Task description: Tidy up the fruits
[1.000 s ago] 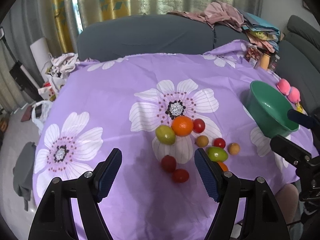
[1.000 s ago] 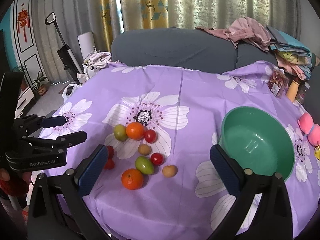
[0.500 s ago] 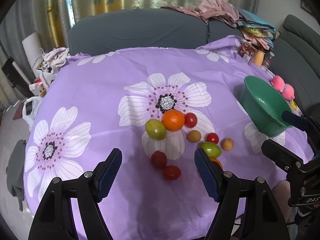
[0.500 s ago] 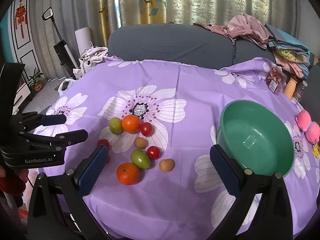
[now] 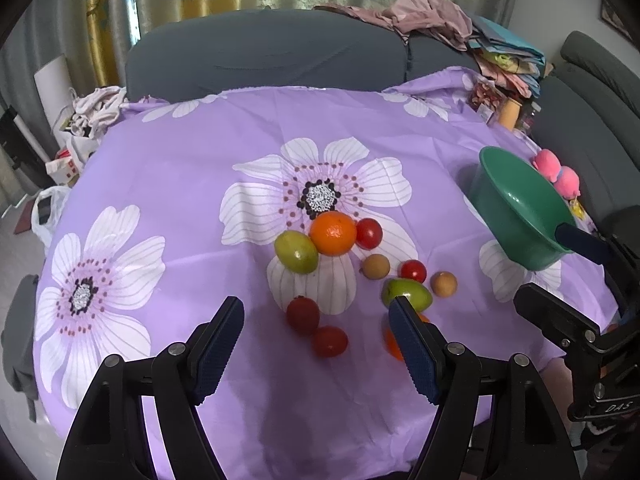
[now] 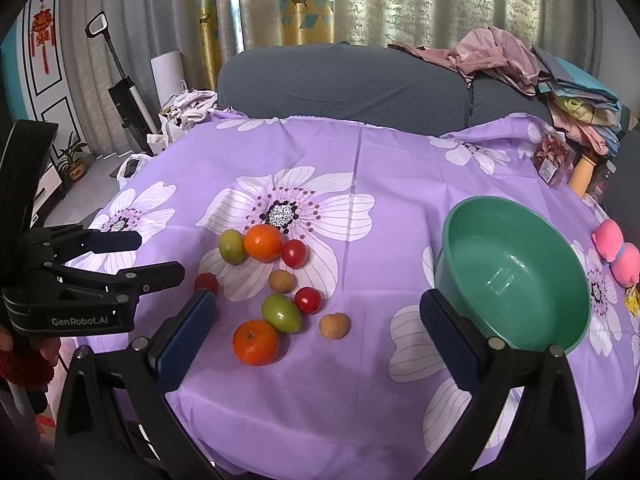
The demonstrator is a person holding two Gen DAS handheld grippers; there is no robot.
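Left gripper [image 5: 314, 344]: jaws wide apart, holding nothing, poised low over the near edge of the purple floral tablecloth [image 5: 208, 168]; two dark red fruits [image 5: 303, 314] lie between its fingers.

Right gripper [image 6: 320, 334]: jaws spread wide, holding nothing, level, aimed across the table; near orange [image 6: 256, 342] sits between its fingers.

Fruits: loose cluster on the cloth beside the printed flower. Far orange [image 6: 263, 242] touches a green fruit [image 6: 232, 246] and a red tomato [image 6: 294, 253]. Nearer: brown round fruit [image 6: 281, 281], second tomato [image 6: 308, 300], green oval fruit [image 6: 281, 313], tan fruit [image 6: 335, 325].

Green bowl [image 6: 472, 216]: right of the cluster, well apart, nothing inside.
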